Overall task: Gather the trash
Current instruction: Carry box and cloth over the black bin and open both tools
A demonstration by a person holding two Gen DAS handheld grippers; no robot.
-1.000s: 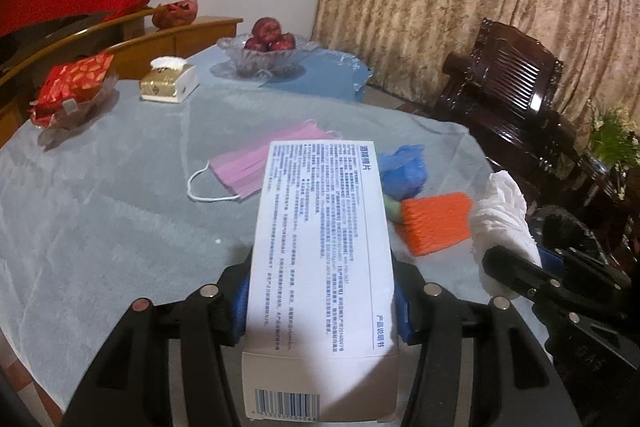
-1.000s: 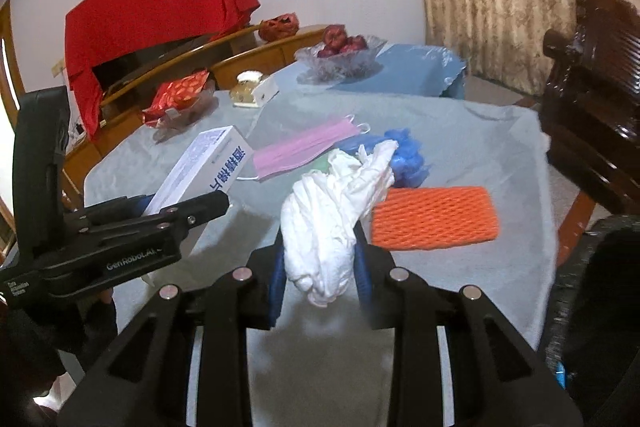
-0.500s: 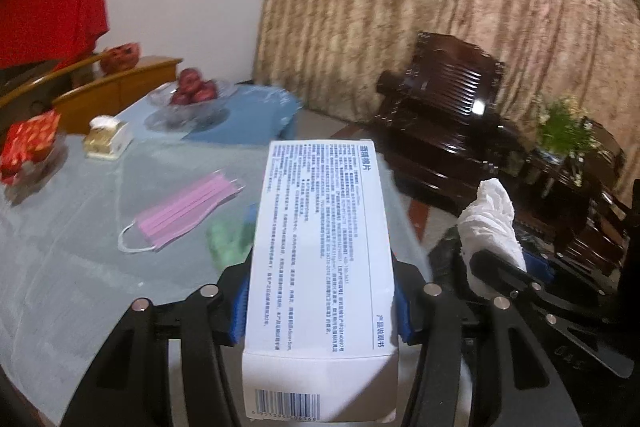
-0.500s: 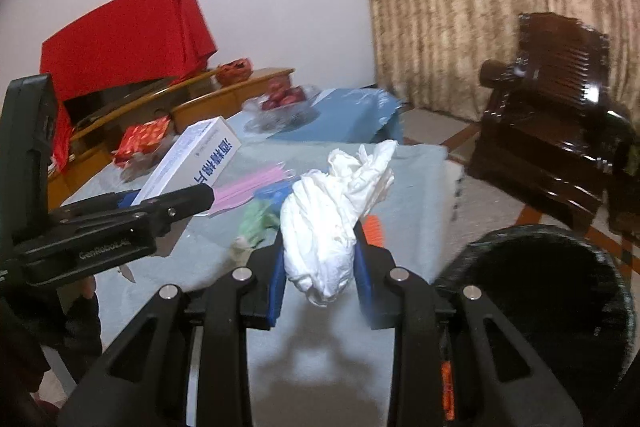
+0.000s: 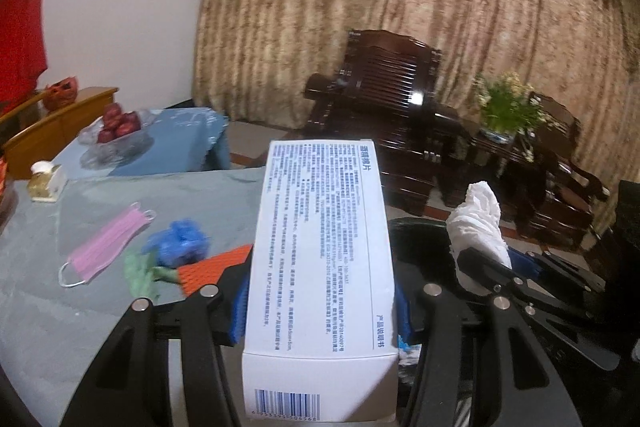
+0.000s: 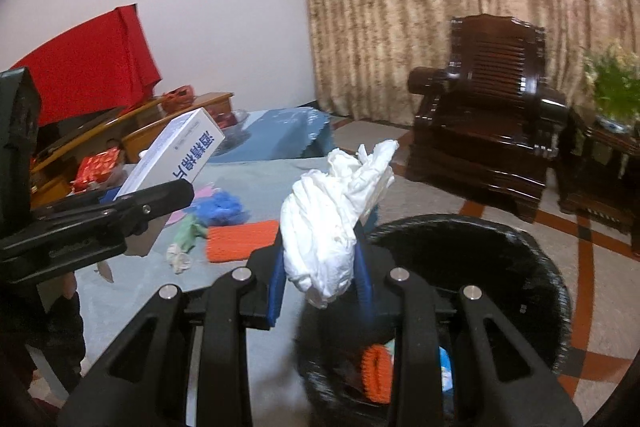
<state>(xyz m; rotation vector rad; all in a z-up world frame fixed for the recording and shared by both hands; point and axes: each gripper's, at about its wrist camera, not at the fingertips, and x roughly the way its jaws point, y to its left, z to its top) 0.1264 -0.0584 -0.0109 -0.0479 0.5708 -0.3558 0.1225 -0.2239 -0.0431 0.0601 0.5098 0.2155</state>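
Between the blue pads of my left gripper [image 5: 320,307] sits the white carton [image 5: 320,267], clamped on both long sides, printed face up and barcode end toward the camera; its far end sticks out well past the fingertips. My right gripper [image 6: 320,267] is closed on the crumpled white tissue wad [image 6: 332,219], which bulges above and slightly below the pads (loose tail pointing up and away). From the right wrist view the wad hangs over the near rim of the black-lined trash bin [image 6: 520,251], which stands on the floor just beside the table [image 6: 132,287]. Inside the bin I see an orange item and other scraps, not clear enough to name. Lying on the grey tablecloth: pink face mask [image 5: 108,243], blue crumpled glove [image 5: 180,243], green scrap [image 5: 140,271], orange foam net [image 6: 240,239]. The glove, scrap and net lie close together; the mask is just beside them.
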